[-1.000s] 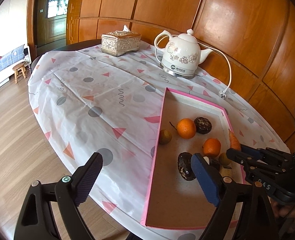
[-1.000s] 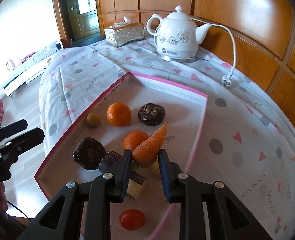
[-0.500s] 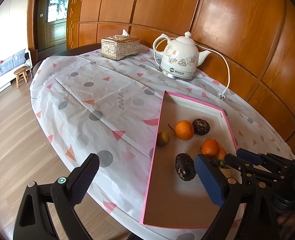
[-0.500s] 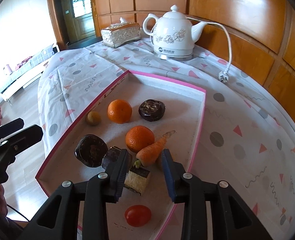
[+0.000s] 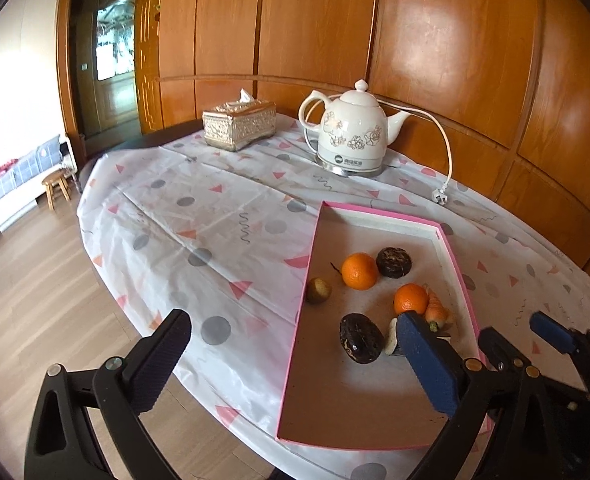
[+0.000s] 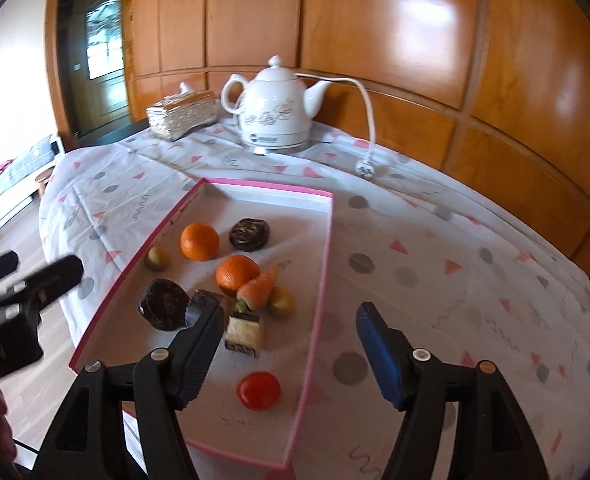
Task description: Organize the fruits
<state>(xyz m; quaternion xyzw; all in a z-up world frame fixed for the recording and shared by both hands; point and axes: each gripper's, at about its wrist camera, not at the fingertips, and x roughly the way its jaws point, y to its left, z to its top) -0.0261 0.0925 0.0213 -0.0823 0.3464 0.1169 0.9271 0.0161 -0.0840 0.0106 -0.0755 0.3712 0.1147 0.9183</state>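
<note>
A pink-rimmed tray [image 6: 327, 240] [image 5: 311, 264] lies on the table. In it are two oranges [image 6: 199, 241] [image 6: 237, 274], a carrot [image 6: 258, 288] beside the nearer orange, dark round fruits [image 6: 249, 234] [image 6: 162, 309], two small green-yellow fruits [image 6: 157, 258] [image 6: 282, 302], a cut sugarcane piece [image 6: 243, 330] and a red tomato [image 6: 259, 390]. My right gripper [image 6: 289, 344] is open and empty above the tray's near right part. My left gripper [image 5: 291, 364] is open and empty over the tray's left edge.
A white electric kettle [image 5: 351, 136] with its cord and plug [image 5: 441, 196] stands at the back of the table. A silver tissue box [image 5: 239, 124] sits to its left. The table edge drops to a wooden floor [image 5: 23, 288] on the left.
My right gripper let go of the carrot, which now lies in the tray by the orange, then opened wide and drew back and up. My left gripper also rose.
</note>
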